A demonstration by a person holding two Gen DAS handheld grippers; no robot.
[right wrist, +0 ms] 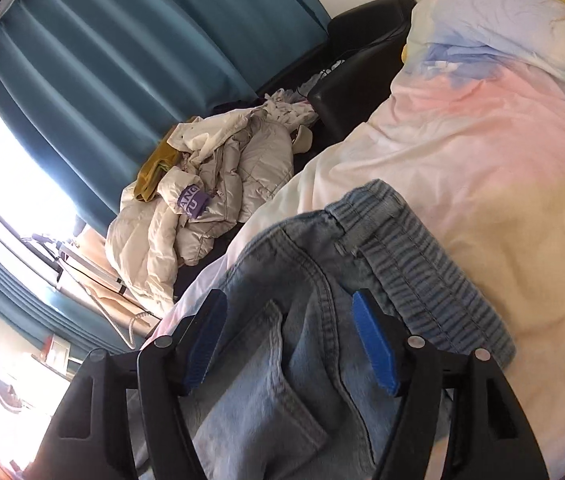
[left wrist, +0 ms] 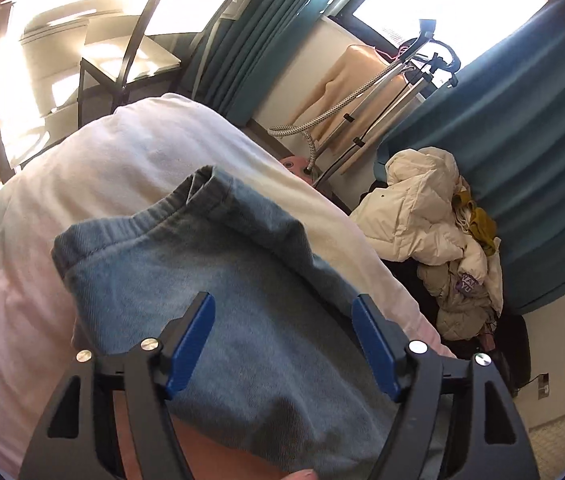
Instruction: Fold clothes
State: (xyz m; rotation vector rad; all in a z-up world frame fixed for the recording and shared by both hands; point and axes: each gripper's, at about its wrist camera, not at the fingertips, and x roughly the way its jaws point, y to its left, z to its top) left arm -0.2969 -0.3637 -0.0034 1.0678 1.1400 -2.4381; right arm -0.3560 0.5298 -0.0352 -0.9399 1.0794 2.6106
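- Left gripper [left wrist: 283, 326]: jaws spread wide, blue pads [left wrist: 190, 346] clear of any cloth, nothing grasped.
- Jeans [left wrist: 202, 280] under and ahead of the left gripper, lying on the bed [left wrist: 82, 168]; hem end with stitched edge toward the far left, fold ridge running off to the right pad.
- Denim fills the gap between the left pads as seen from above; pads above it, not pinching.
- Small part of a finger at the bottom edge of the left view.
- Right gripper [right wrist: 290, 336]: jaws apart, released, pads bare.
- Waistband [right wrist: 414, 256] with elastic gathers and belt loop just ahead and right of the right gripper's right pad [right wrist: 374, 348].
- Back pocket [right wrist: 282, 360] and seat seam between and below the right pads; cloth loose, not clamped.
- Jeans in the right view flat on the pastel sheet [right wrist: 502, 152], near the bed's edge.
- Off the bed: heap of pale jackets [right wrist: 202, 196] on a dark chair [right wrist: 354, 80], teal curtain [right wrist: 122, 60] behind.
- Left view also: garment steamer [left wrist: 362, 120] by the window [left wrist: 442, 4].
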